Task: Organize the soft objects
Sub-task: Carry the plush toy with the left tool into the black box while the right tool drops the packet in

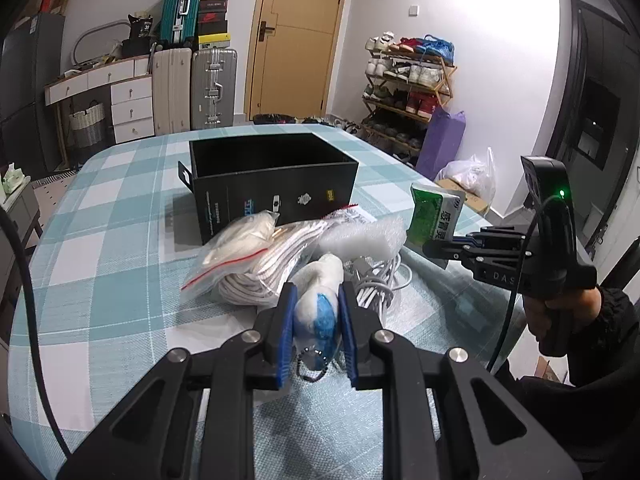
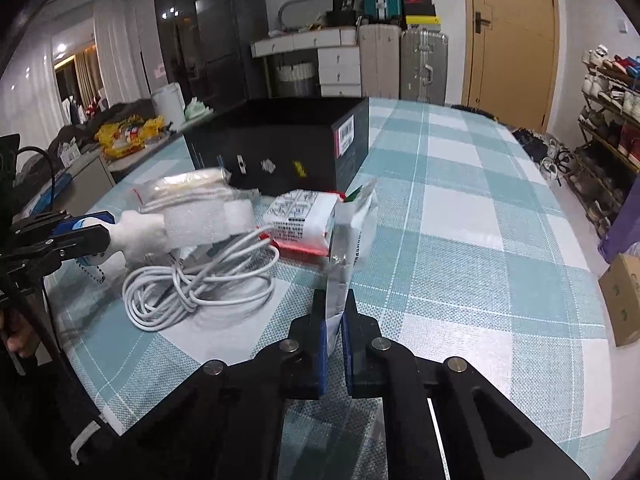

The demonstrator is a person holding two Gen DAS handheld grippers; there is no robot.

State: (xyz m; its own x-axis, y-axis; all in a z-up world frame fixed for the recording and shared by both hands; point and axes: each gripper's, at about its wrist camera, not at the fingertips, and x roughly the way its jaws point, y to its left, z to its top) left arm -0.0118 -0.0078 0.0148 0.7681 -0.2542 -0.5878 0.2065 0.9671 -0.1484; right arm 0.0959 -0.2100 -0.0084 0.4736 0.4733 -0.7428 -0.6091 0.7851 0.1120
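The left gripper has its jaws closed on a white and blue plush toy, which sits low at 6 o'clock in the left wrist view with a bead chain dangling beneath it. The right gripper has its jaws pinched narrow on the edge of a green and silver sachet, held upright above the checked surface at 3 o'clock in the left wrist view. Between the two lies the pile: a zip bag of pale cloth at 10 o'clock of the toy, coiled white rope under it, a foam sheet at 1 o'clock, and a white cable beside the toy. Behind the pile, at 12 o'clock, stands an open black box, touching the bag.
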